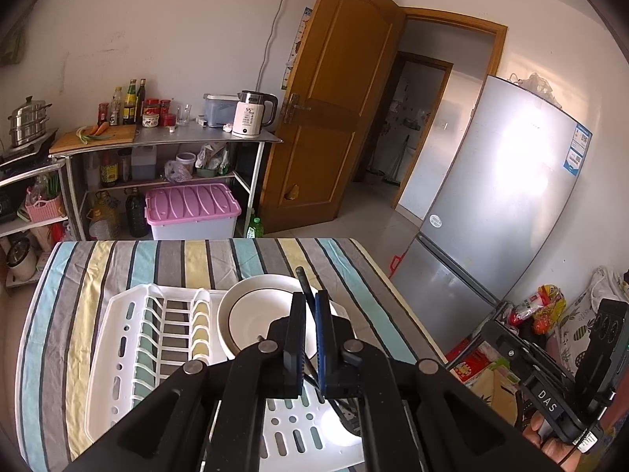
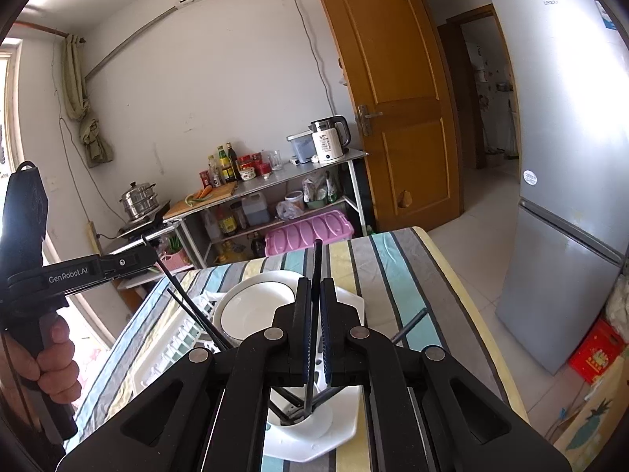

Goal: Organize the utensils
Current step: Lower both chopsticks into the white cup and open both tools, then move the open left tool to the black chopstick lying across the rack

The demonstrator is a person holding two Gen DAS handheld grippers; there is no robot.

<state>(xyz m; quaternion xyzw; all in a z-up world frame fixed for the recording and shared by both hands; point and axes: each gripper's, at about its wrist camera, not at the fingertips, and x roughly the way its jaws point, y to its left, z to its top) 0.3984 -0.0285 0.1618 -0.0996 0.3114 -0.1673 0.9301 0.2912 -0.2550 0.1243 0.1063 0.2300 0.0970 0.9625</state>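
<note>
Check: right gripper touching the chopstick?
Touching. The right wrist view shows the right gripper closed on the black chopstick, which runs up between its pads with no gap.

Counted on the striped table: one white dish rack (image 1: 129, 338), two stacked white bowls (image 1: 259, 314), approx. five black chopsticks (image 2: 316, 275). Beyond: one kettle (image 1: 251, 114), one fridge (image 1: 499, 204), one pink-lidded bin (image 1: 192, 210).

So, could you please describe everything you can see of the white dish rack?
The white dish rack looks like moulded plastic, with a row of curved upright ribs, slotted holes along its rim and a round utensil cup at one corner. It sits flat on the striped tablecloth. White plates lie on it, and dark chopsticks stand in the cup.
</note>
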